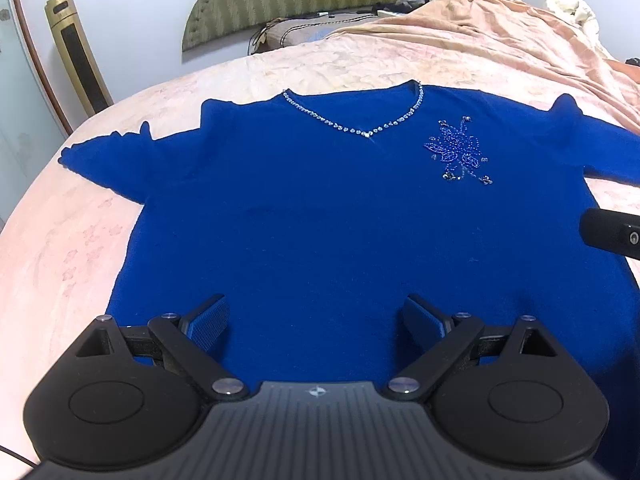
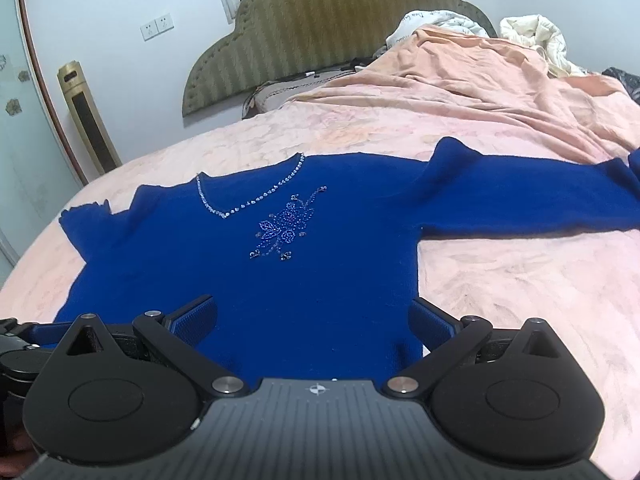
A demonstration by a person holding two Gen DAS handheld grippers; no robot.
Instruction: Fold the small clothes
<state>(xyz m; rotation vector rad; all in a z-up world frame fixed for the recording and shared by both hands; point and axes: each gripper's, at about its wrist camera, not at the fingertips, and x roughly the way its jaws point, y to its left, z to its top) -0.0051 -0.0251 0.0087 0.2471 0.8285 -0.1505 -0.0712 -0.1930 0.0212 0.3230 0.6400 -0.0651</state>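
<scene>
Left gripper and right gripper both spread wide, empty, hovering over hem of blue sweater — spread flat, front up, on pink bedspread, neckline toward headboard, sleeves out sideways

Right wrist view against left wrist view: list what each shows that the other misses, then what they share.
Only the right wrist view: the right sleeve stretched out full length, and wall sockets.
Only the left wrist view: the left sleeve with its cuff, and part of the other gripper's body at the right edge.
Both: the blue sweater flat on the pink bed, its beaded flower, the headboard, and an open, empty gripper: left gripper, right gripper.
</scene>
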